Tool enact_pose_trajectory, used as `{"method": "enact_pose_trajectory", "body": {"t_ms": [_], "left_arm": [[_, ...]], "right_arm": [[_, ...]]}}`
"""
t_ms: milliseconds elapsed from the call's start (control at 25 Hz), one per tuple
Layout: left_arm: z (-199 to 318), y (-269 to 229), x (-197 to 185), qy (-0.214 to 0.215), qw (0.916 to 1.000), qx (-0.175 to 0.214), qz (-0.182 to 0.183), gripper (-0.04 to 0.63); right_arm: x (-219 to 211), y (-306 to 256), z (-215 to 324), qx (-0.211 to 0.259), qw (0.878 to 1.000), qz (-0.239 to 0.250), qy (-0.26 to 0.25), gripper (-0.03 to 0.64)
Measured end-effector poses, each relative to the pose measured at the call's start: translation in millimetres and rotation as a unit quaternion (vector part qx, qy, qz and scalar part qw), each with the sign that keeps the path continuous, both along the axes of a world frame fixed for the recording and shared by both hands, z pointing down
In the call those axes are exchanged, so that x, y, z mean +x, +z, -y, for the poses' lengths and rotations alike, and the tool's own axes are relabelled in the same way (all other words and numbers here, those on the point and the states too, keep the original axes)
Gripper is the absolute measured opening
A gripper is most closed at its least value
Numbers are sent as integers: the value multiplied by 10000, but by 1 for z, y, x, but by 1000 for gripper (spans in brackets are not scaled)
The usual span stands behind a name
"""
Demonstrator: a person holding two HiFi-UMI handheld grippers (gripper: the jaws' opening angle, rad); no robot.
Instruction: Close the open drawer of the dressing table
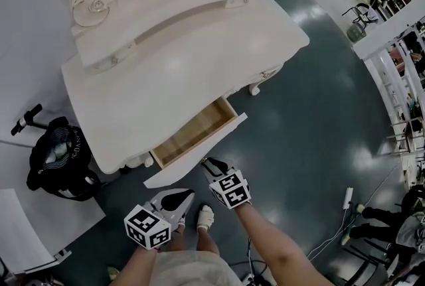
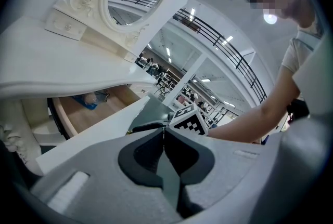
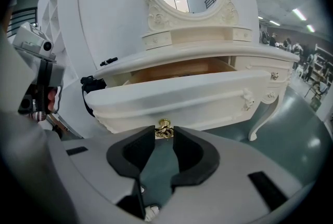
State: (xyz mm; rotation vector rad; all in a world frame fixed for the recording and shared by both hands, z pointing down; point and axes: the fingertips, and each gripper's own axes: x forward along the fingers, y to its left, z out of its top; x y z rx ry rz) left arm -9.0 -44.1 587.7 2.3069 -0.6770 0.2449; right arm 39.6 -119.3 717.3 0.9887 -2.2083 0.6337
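Observation:
The white dressing table point(image 1: 179, 59) has its drawer point(image 1: 199, 132) pulled out, showing the wooden inside. In the right gripper view the white drawer front point(image 3: 177, 95) fills the middle, with its gold handle point(image 3: 164, 128) low down. My right gripper point(image 3: 164, 132) has its jaws parted by the handle's width, and the handle sits between the tips. In the head view this gripper point(image 1: 207, 162) touches the drawer front point(image 1: 192, 162). My left gripper point(image 1: 188, 196) hangs lower, off the drawer, shut on nothing. From its own view point(image 2: 164, 130) the open drawer point(image 2: 88, 108) lies to the left.
A black bag point(image 1: 60, 158) lies on the floor left of the table, near a white board point(image 1: 26, 225). A curved table leg point(image 3: 263, 119) stands at the right. Cables point(image 1: 332, 238) run over the dark glossy floor. My shoe point(image 1: 206, 217) is below the grippers.

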Motion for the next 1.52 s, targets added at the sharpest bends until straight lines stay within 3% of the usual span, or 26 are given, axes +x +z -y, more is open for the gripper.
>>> {"method": "enact_pose_trajectory", "body": {"t_ms": [1520], "left_arm": [[18, 10, -25, -150, 9998, -118, -71, 11]], "right_arm": [[-40, -1, 65, 165, 9998, -3, -117, 117]]}}
